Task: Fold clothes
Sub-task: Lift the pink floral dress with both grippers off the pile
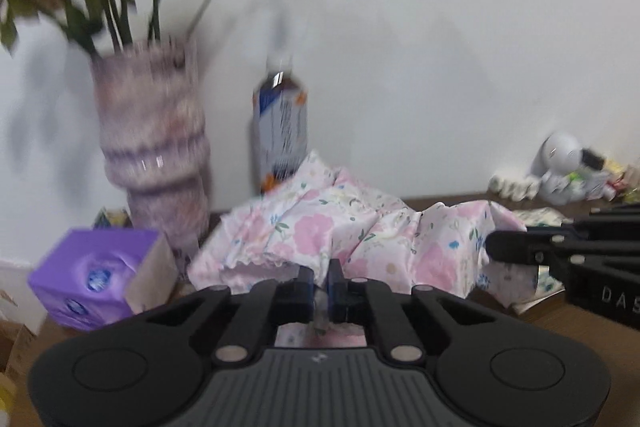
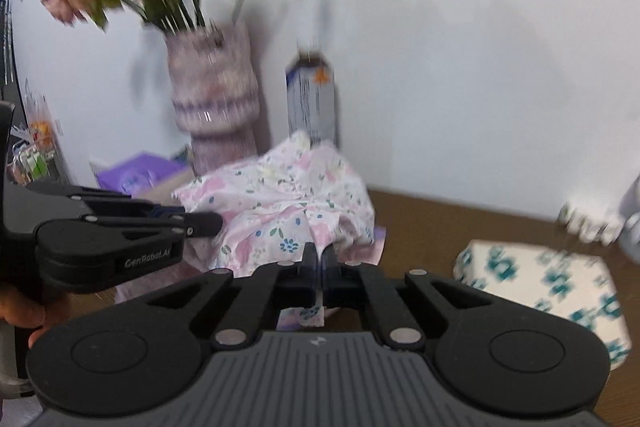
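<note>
Left wrist: floral garment [image 1: 320,231] pinched in left claw [image 1: 322,281].

Legible markings appear on the two grippers only.

Right wrist view: the left gripper [image 2: 208,223], entering from the left just beside the floral garment [image 2: 280,203], carries the raised lettering "GenRobot.AI" on the side of its black body.

Left wrist view: the right gripper [image 1: 496,247], to the right of the same garment, shows the letters "DAS" on its body, cut off at the frame edge.

Printing on the bottle [image 1: 280,123] behind the garment is blurred and unreadable.
</note>
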